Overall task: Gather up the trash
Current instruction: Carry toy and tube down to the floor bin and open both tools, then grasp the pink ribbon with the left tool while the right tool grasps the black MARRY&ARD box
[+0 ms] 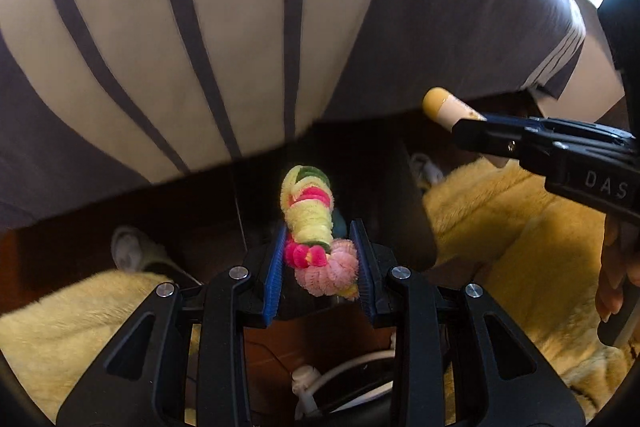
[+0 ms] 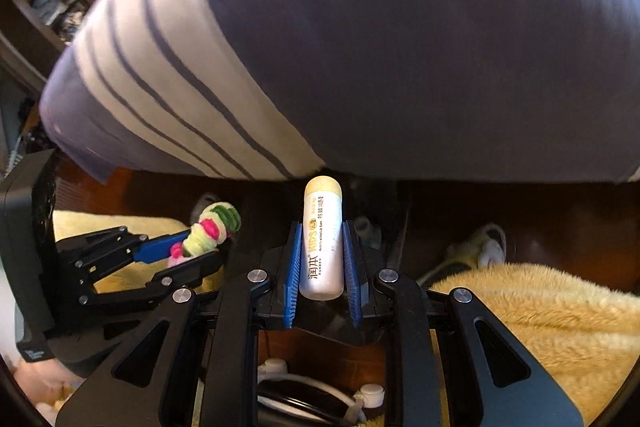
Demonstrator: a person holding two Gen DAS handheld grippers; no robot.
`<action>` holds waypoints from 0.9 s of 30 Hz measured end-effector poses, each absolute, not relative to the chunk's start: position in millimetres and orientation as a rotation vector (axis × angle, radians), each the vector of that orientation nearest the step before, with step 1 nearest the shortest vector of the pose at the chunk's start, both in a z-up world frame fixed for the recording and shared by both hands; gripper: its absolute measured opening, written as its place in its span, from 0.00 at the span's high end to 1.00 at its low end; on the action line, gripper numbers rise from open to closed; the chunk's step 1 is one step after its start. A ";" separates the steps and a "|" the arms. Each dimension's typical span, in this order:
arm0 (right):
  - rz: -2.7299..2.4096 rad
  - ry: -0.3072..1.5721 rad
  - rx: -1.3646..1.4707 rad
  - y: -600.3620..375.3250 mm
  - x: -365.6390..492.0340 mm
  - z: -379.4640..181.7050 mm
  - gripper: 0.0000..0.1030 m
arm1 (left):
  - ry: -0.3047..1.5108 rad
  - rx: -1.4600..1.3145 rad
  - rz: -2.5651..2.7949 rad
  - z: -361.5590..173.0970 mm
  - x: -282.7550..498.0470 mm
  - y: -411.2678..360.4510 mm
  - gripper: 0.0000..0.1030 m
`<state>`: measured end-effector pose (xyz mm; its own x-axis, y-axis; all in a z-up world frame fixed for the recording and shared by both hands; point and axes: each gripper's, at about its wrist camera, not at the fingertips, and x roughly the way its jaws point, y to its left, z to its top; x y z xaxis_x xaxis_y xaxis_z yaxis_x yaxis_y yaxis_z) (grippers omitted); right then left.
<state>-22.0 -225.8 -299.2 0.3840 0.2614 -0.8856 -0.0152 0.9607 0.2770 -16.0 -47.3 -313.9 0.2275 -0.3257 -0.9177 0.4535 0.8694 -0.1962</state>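
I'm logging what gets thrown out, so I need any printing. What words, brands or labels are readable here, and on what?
"KIDS": gold letters along the lip balm tube held in the right claw.
"润本": dark characters near the tube's base.
"Anti-Cracked Lip Balm": small line on the tube, barely legible; the other small print is too small to read.
"DAS": on the right claw's black body, cut off by the frame edge.
Twisted pipe cleaners in the left claw: no text.
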 end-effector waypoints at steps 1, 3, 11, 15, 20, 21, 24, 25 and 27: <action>0.163 1.177 0.235 -226.1 -20.8 -306.6 0.80 | 1.236 0.119 -0.539 -318.0 -16.0 -47.1 0.71; 0.159 1.192 0.244 -225.1 -17.8 -315.9 0.80 | 1.246 0.113 -0.541 -325.2 -14.2 -48.4 0.71; 0.156 1.178 0.268 -223.3 -10.3 -318.6 0.65 | 1.228 0.109 -0.536 -321.3 -12.6 -53.6 0.49; 0.137 1.139 0.296 -231.5 -8.5 -309.3 0.50 | 1.207 0.103 -0.528 -311.9 -12.9 -51.8 0.35; 0.101 1.032 0.291 -243.3 -11.6 -274.5 0.29 | 1.097 0.053 -0.510 -272.7 -11.6 -37.2 0.19; 0.094 1.007 0.281 -245.3 -12.3 -265.3 0.25 | 1.062 0.042 -0.510 -259.8 -12.9 -33.4 0.19; 0.082 0.919 0.240 -250.3 -11.0 -228.1 0.18 | 0.932 0.039 -0.491 -210.0 -11.8 -22.9 0.09; 0.082 0.886 0.226 -251.8 -8.8 -213.0 0.17 | 0.905 0.047 -0.479 -197.5 -10.2 -22.4 0.08; 0.086 0.837 0.212 -254.5 -1.9 -188.9 0.16 | 0.840 0.061 -0.444 -167.7 -4.1 -16.0 0.08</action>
<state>-1.9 -254.5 -188.9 0.6675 0.1589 -0.7275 0.0080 0.9754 0.2203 -4.1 -16.0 -167.7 0.5812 -0.3565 -0.7315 0.4040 0.9067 -0.1209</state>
